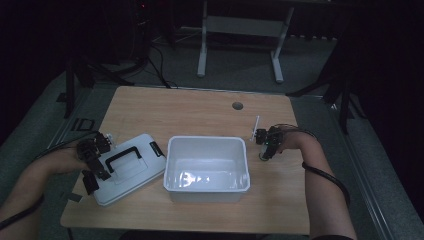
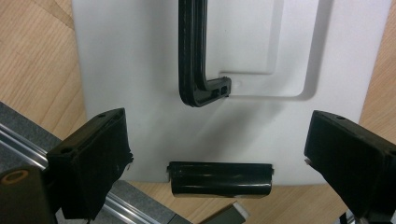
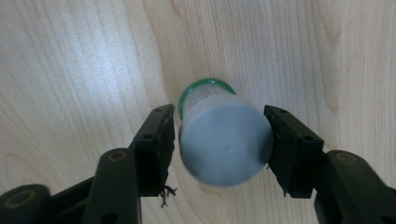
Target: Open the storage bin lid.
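A small pale cup with a green rim stands mouth-down on the wooden table, its flat bottom facing the camera. My right gripper is shut on it, a pad pressing each side. From above, that gripper is just right of the white bin. A white lid with a black handle lies left of the bin. My left gripper hovers open over the lid's near end. Its jaws straddle the lid and a black latch without touching them; the handle lies beyond.
The bin sits in the middle of the table and holds nothing I can make out. A round cable hole is at the back. Dark floor, cables and a white desk frame lie beyond the far edge.
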Demonstrator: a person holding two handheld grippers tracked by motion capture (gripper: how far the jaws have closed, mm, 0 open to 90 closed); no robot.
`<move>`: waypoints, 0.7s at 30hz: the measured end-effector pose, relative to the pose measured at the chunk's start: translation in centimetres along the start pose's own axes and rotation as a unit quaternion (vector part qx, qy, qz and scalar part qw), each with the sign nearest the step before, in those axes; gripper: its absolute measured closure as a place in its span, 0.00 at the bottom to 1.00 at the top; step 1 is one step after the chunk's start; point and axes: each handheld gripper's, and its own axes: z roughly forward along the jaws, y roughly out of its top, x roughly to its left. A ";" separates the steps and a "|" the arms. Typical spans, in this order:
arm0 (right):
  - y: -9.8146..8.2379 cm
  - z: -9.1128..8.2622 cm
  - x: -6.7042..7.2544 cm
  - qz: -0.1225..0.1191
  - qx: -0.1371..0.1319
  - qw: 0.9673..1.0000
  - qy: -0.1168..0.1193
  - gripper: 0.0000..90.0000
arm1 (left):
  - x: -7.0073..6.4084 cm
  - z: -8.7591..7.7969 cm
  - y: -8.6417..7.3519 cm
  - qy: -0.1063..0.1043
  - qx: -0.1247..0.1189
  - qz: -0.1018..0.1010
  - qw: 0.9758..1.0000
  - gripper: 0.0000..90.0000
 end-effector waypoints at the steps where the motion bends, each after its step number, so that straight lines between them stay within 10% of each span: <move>1: 0.0 0.0 0.0 0.000 0.000 1.000 0.000 0.52 | 0.0 0.0 0.0 0.000 0.000 0.000 1.000 0.07; 21: -0.9 -1.7 2.0 -0.037 -0.008 0.999 0.021 0.56 | -0.3 -0.6 -0.1 0.008 -0.001 -0.002 1.000 0.07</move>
